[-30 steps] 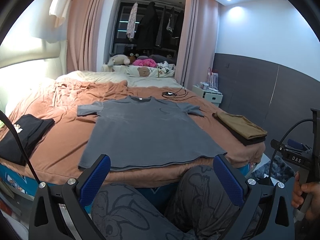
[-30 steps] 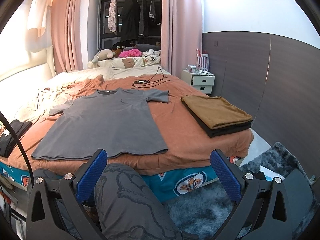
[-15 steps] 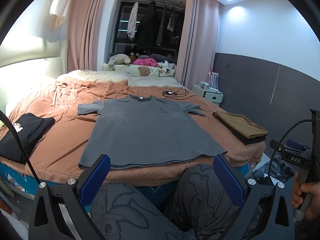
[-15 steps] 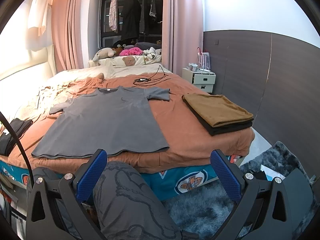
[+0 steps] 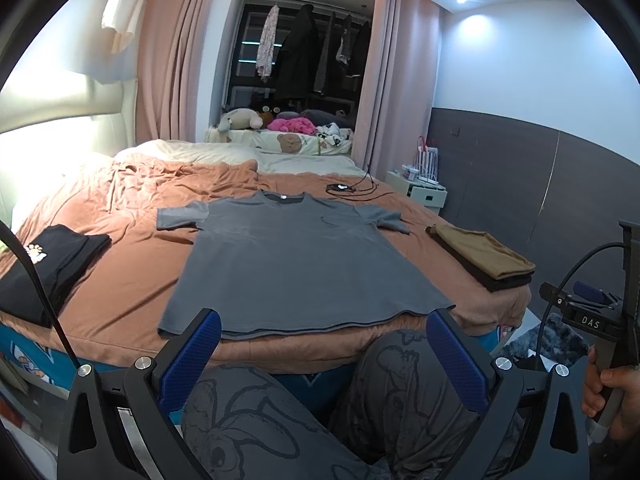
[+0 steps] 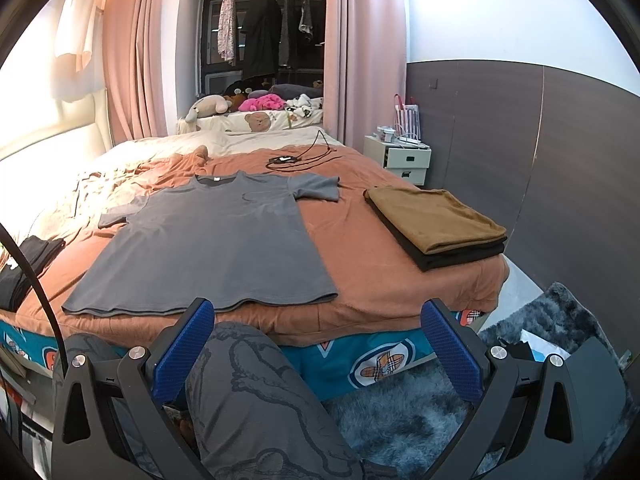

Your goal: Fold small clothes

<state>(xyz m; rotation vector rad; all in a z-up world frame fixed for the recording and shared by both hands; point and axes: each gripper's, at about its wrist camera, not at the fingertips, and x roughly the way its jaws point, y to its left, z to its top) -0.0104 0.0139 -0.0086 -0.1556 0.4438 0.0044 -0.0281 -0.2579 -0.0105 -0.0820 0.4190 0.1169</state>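
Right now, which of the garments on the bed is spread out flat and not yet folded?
The grey short-sleeved T-shirt in the bed's middle; the brown-and-black stack and the black garment are folded.

- A matt, smooth knit cloth is shown by the grey T-shirt (image 5: 304,256), spread beyond the jaws.
- Soft, faintly creased cloth is seen in the rust bedspread (image 5: 120,220).
- Blue, finely textured pads (image 6: 186,350) are carried on matt black plastic fingers with bright metal screws.
- A shaggy pile is shown by the grey rug (image 6: 400,412).
- Printed cloth is worn on the knees (image 5: 256,420) between the jaws.
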